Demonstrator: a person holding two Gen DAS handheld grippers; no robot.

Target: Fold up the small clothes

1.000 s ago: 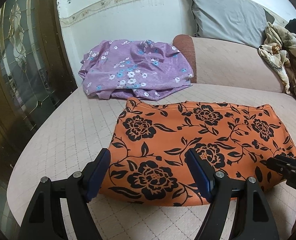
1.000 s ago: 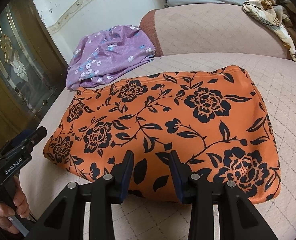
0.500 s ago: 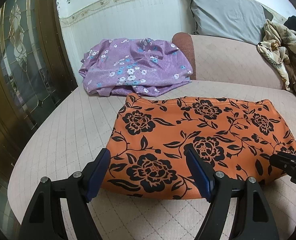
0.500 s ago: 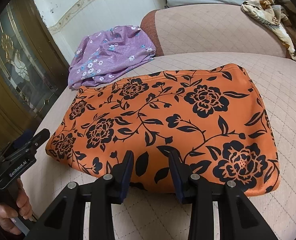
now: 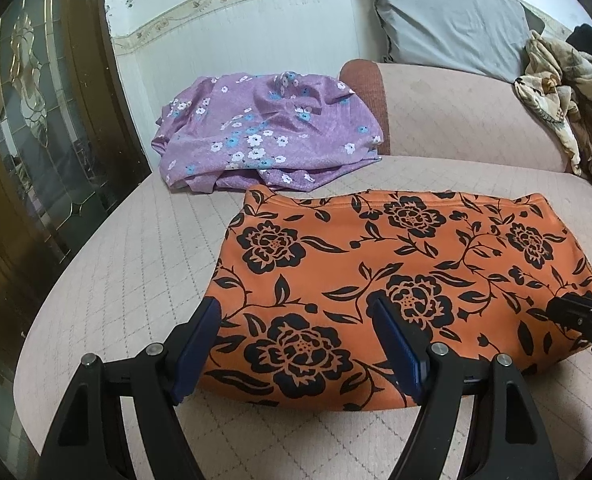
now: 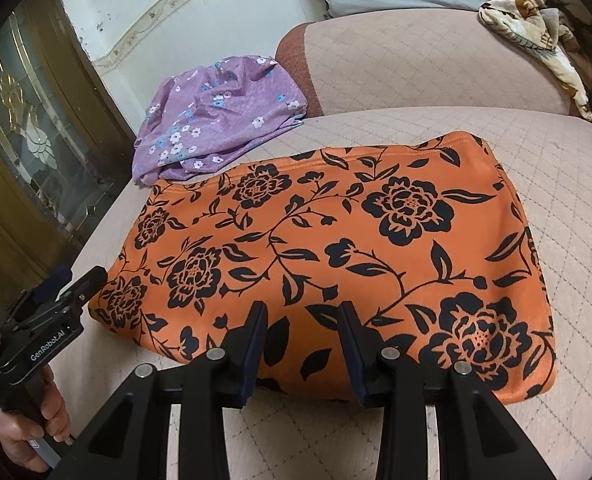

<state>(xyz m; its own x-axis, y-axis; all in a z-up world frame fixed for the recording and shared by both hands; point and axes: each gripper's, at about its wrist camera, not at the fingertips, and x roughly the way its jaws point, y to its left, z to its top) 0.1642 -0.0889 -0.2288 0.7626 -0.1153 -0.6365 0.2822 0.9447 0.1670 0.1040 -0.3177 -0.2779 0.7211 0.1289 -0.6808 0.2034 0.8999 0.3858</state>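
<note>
- Left wrist view: we see one orange floral garment [image 5: 396, 280] lying flat on the quilted pink sofa seat [image 5: 135, 264]. Behind it sits one crumpled purple floral cloth [image 5: 267, 140], touching its far left corner. Our left gripper [image 5: 300, 344] hovers over the garment's near edge, jaws wide apart, gripping nothing. One grey pillow [image 5: 448, 20] and one patterned blanket [image 5: 552, 88] rest beyond the garment; a glazed door [image 5: 35, 120] stands to its left.
- Right wrist view: our right gripper [image 6: 302, 340] hovers over the garment's [image 6: 336, 248] near edge, jaws partly apart, empty. A hand [image 6: 27, 432] holds the left gripper [image 6: 67, 288] at the garment's left corner.
</note>
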